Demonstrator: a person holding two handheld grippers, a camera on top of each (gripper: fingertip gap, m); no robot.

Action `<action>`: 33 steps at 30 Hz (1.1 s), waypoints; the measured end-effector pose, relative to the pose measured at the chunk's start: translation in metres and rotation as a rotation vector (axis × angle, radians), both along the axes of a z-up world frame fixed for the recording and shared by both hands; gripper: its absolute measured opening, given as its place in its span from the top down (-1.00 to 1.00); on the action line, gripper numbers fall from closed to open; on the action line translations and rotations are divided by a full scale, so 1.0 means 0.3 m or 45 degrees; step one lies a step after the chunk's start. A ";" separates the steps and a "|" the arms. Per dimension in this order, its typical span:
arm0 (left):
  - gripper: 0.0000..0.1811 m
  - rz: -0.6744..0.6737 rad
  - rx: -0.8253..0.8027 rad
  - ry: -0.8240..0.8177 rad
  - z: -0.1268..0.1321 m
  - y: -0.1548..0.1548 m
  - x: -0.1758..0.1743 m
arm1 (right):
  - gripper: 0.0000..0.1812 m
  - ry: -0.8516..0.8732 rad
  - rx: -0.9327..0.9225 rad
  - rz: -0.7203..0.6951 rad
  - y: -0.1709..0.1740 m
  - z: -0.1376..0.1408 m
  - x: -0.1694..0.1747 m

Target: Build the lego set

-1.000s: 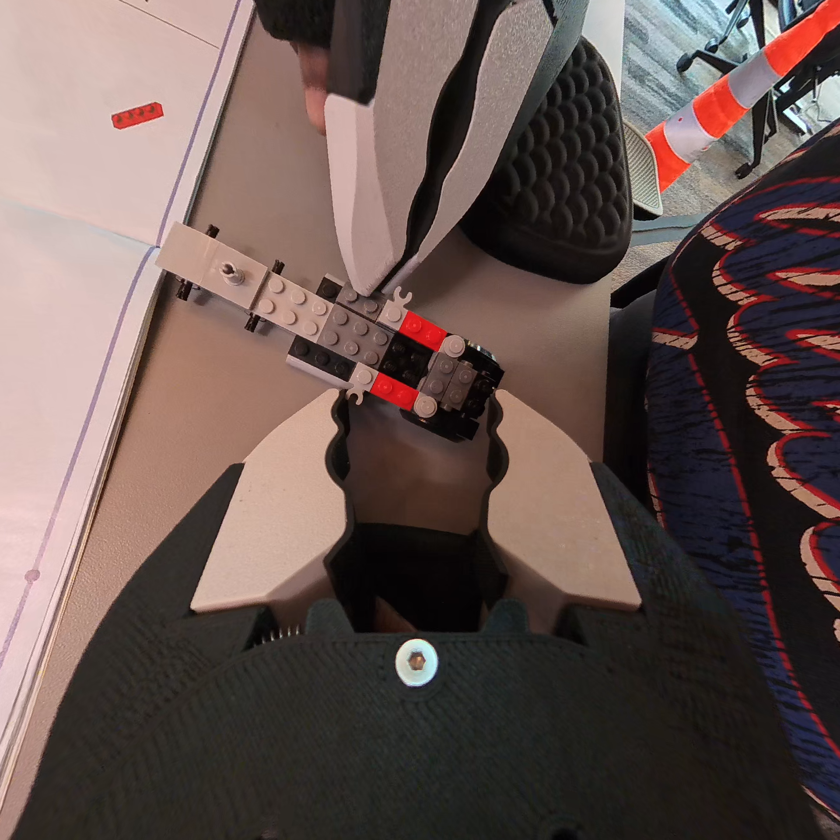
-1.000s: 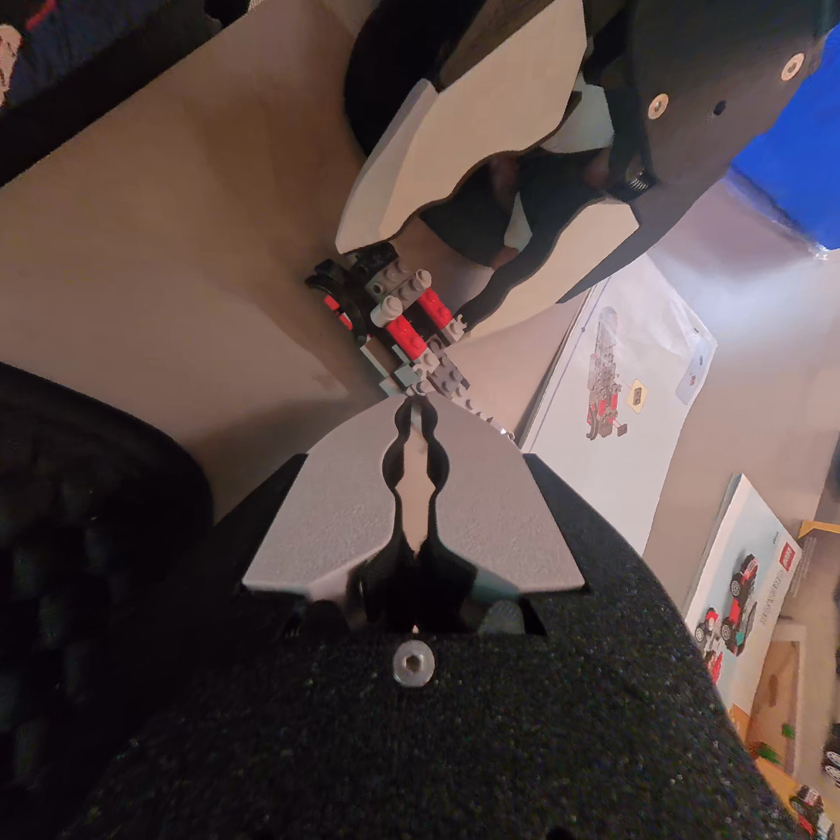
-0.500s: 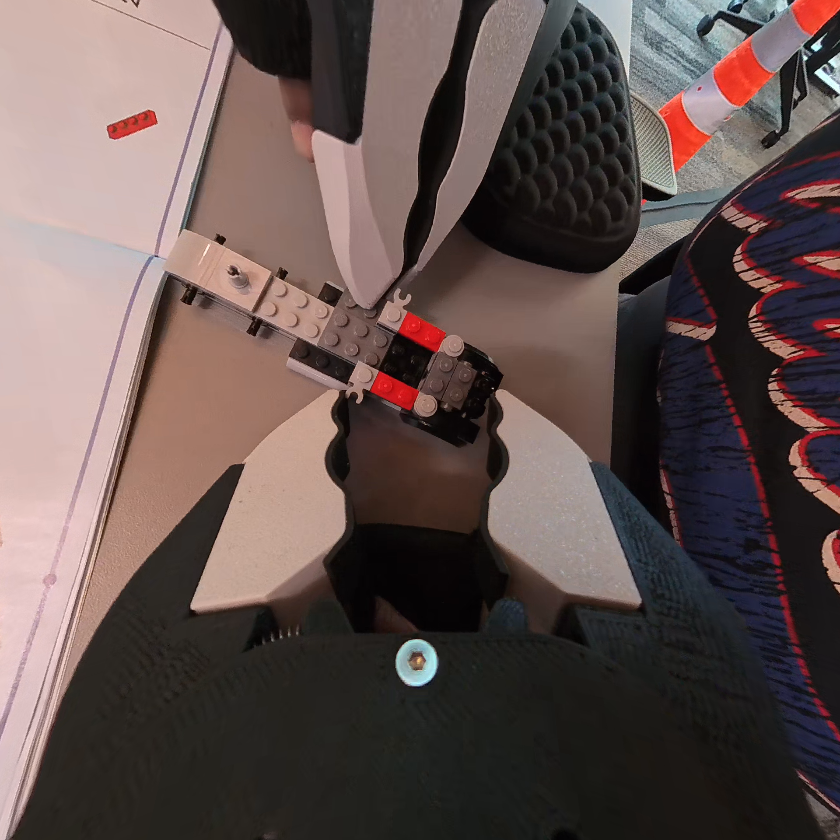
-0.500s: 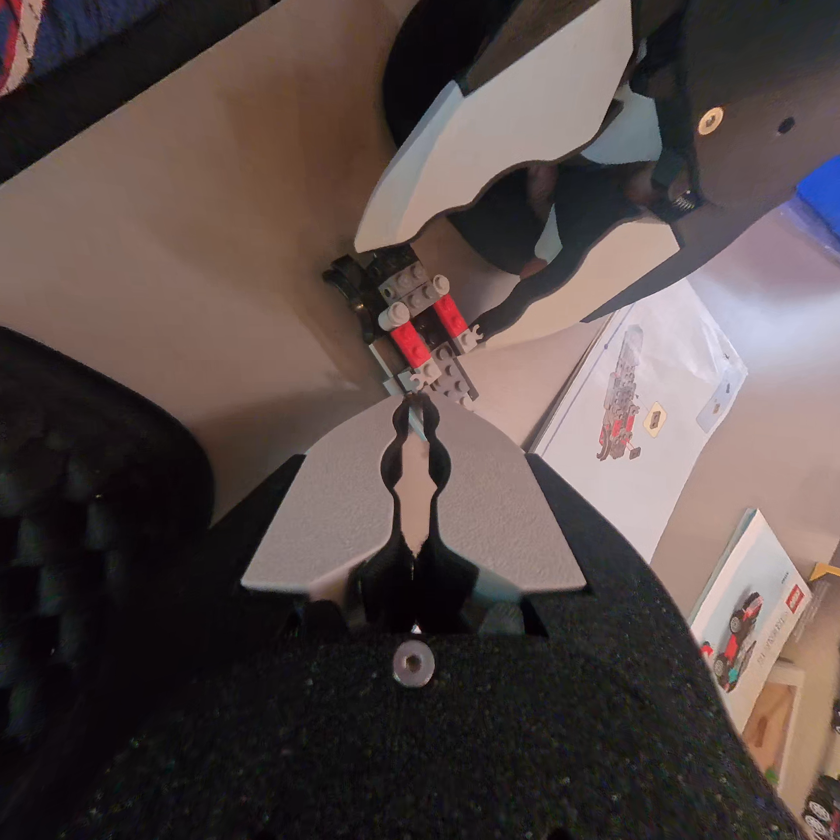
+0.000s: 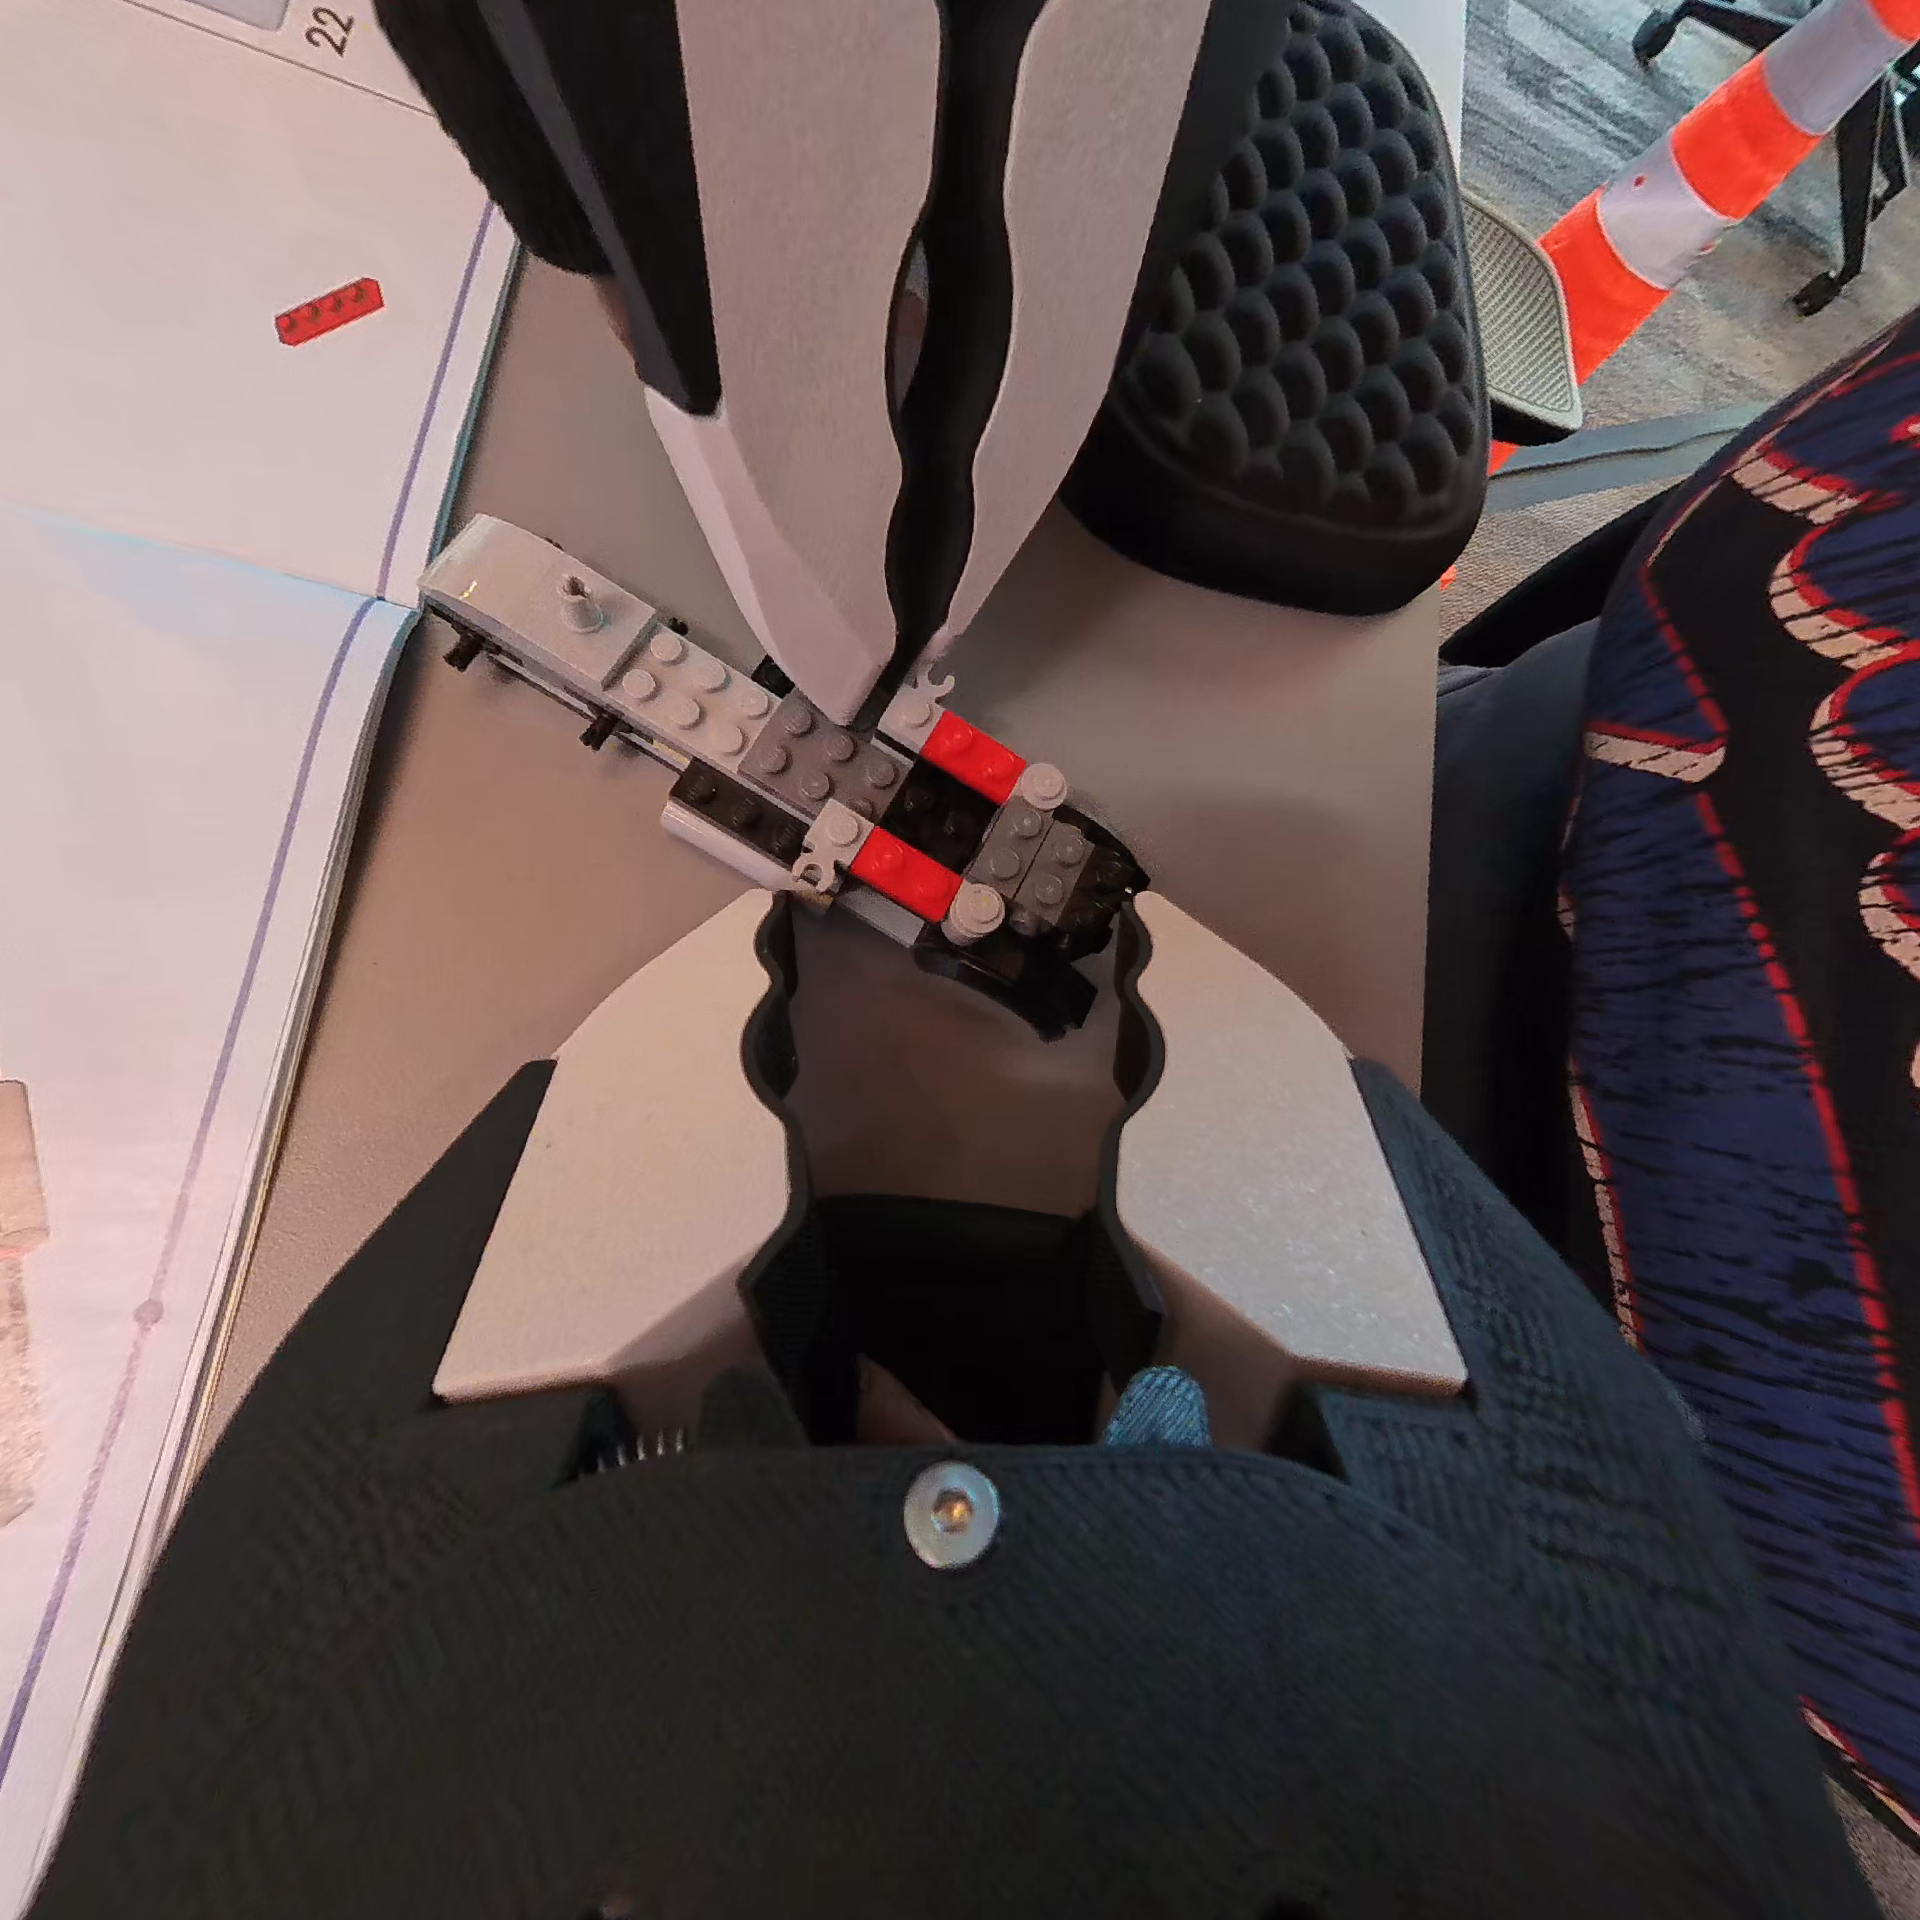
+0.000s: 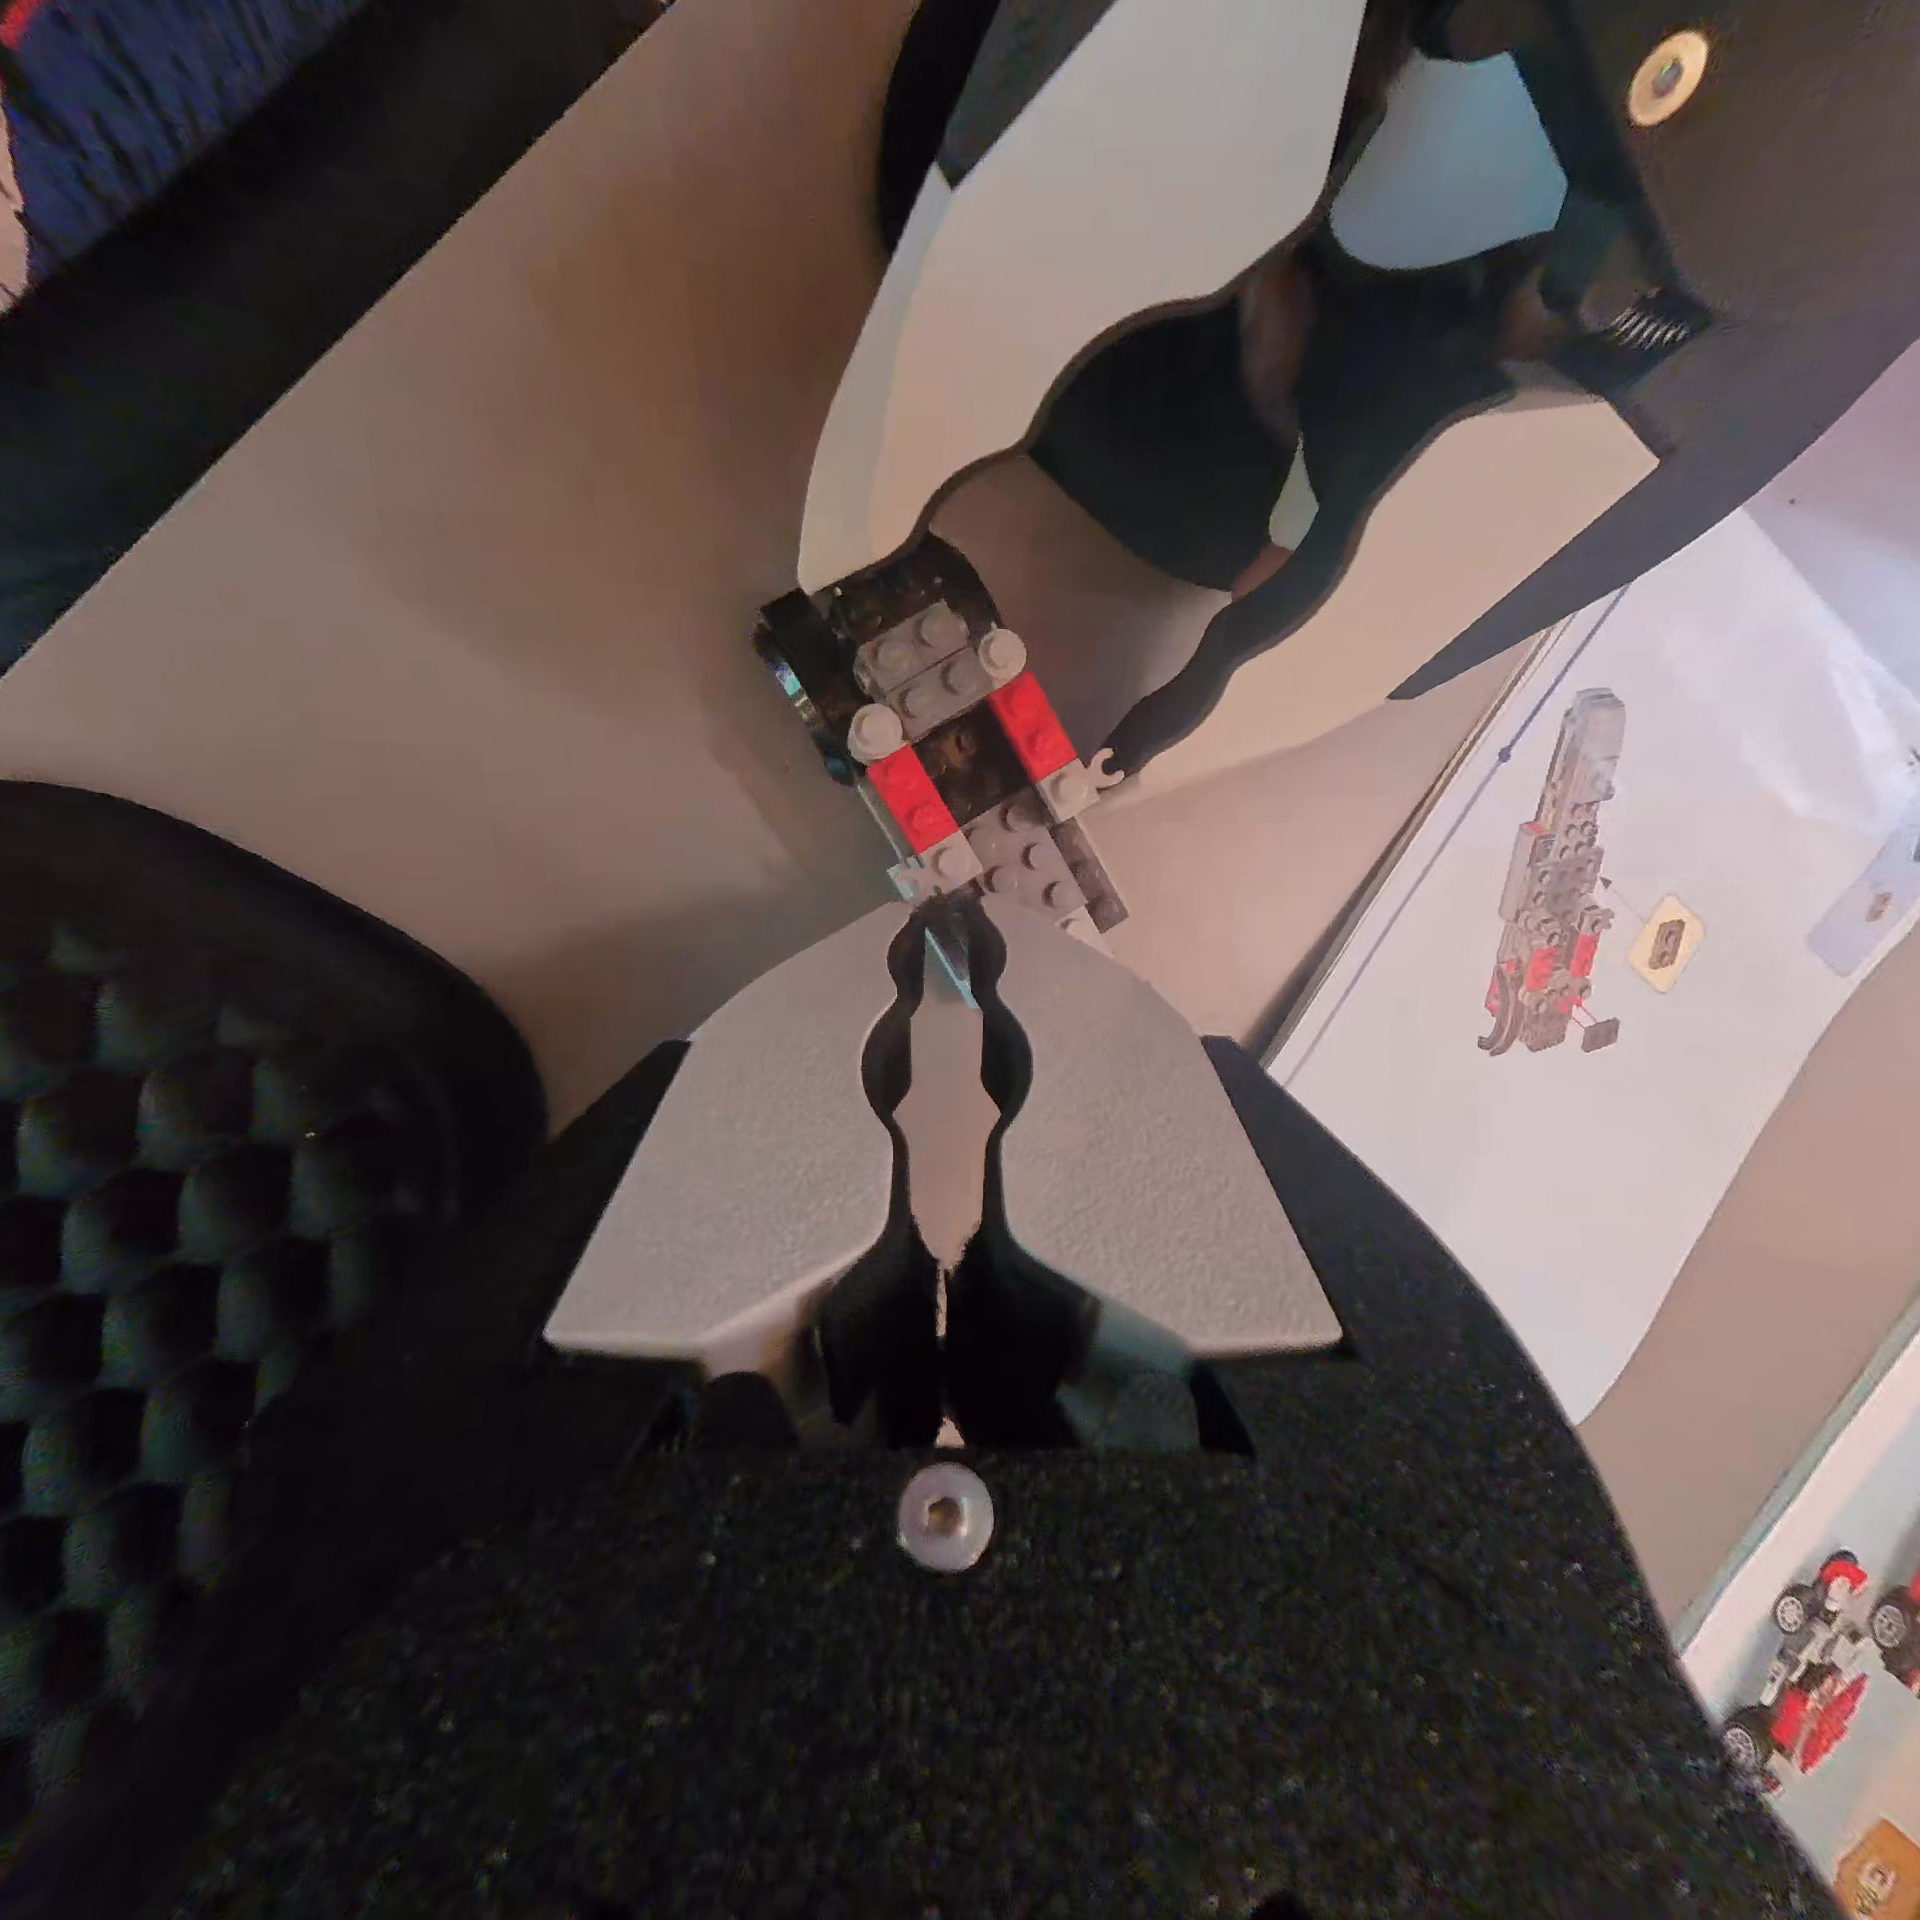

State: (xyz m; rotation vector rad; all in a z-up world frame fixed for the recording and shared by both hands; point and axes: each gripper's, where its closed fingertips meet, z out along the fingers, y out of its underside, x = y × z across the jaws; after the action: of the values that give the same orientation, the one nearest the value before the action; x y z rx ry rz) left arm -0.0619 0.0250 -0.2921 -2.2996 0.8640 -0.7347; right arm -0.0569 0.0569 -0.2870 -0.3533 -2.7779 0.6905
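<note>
A part-built lego model (image 5: 821,769) of light grey, dark grey, red and black pieces lies on the grey table (image 5: 499,935). My left gripper (image 5: 954,925) is open and empty, its fingertips on either side of the model's black end. My right gripper (image 5: 899,691) comes down from the far side. It is shut on what looks like a small black piece, pressed at the edge of the dark grey plate. In the right wrist view my right gripper (image 6: 943,920) meets the model (image 6: 966,769), and the left gripper (image 6: 982,675) stands open beyond it.
An open instruction booklet (image 5: 208,499) lies left of the model and also shows in the right wrist view (image 6: 1558,987). A black dimpled cushion (image 5: 1299,312) sits behind. A person's patterned clothing (image 5: 1766,935) is past the table's right edge. A lego box (image 6: 1818,1662) lies far right. My left and right fingertips are right by each other.
Both grippers have closed in on the model. The right gripper's tips have shifted a little along the dark grey plate toward the red pieces. The left gripper stays open.
</note>
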 end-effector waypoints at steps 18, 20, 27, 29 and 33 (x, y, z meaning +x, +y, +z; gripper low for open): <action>0.35 -0.019 -0.056 -0.040 0.000 -0.007 0.005 | 0.92 -0.108 -0.100 -0.055 0.002 0.010 -0.008; 0.35 -0.019 -0.058 -0.041 0.000 -0.007 0.005 | 0.92 -0.110 -0.091 -0.054 0.003 0.010 -0.008; 0.35 -0.019 -0.058 -0.039 0.000 -0.008 0.004 | 0.92 -0.099 -0.114 -0.082 0.003 0.010 -0.010; 0.35 -0.019 -0.056 -0.038 0.000 -0.008 0.004 | 0.92 -0.091 -0.112 -0.090 0.003 0.009 -0.010; 0.35 -0.018 -0.052 -0.034 0.001 -0.008 0.005 | 0.92 -0.083 -0.114 -0.098 0.003 0.009 -0.011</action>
State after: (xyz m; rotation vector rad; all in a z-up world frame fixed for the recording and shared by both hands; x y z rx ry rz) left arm -0.0605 0.0226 -0.2920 -2.3165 0.8617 -0.7943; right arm -0.0600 0.0577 -0.2843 -0.5066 -2.7832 0.8004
